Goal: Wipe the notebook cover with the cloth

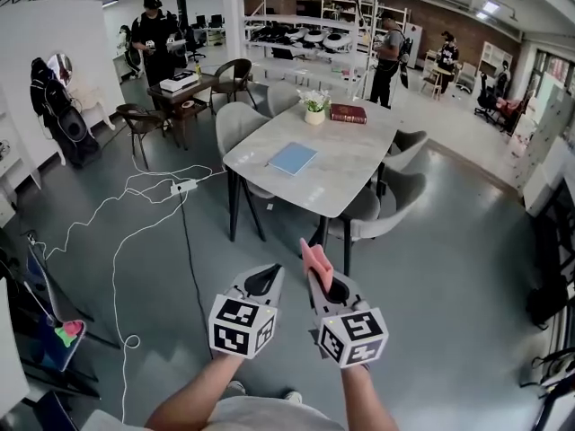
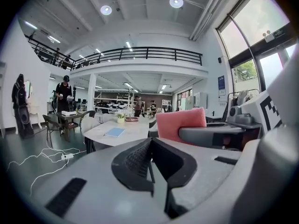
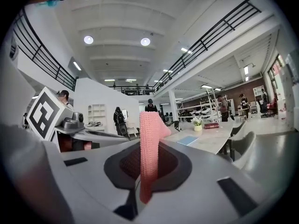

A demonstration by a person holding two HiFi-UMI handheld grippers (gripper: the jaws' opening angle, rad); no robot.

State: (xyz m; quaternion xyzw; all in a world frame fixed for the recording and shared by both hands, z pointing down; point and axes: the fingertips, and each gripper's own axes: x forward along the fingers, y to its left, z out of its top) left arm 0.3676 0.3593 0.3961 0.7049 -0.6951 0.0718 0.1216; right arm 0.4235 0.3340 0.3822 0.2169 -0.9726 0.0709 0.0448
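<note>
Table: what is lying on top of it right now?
On the table lie a blue notebook, a dark red book and a potted plant. The pink cloth is not there; the right tongs hold it. Whatever the notebook covers is hidden.

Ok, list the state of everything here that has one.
Left gripper: shut, empty.
Right gripper: shut on the cloth.
Cloth: clamped, sticking up from the gripper.
Notebook: closed, flat on the table, untouched.
Flowerpot: upright.
Red book: closed, flat beside the flowerpot.
</note>
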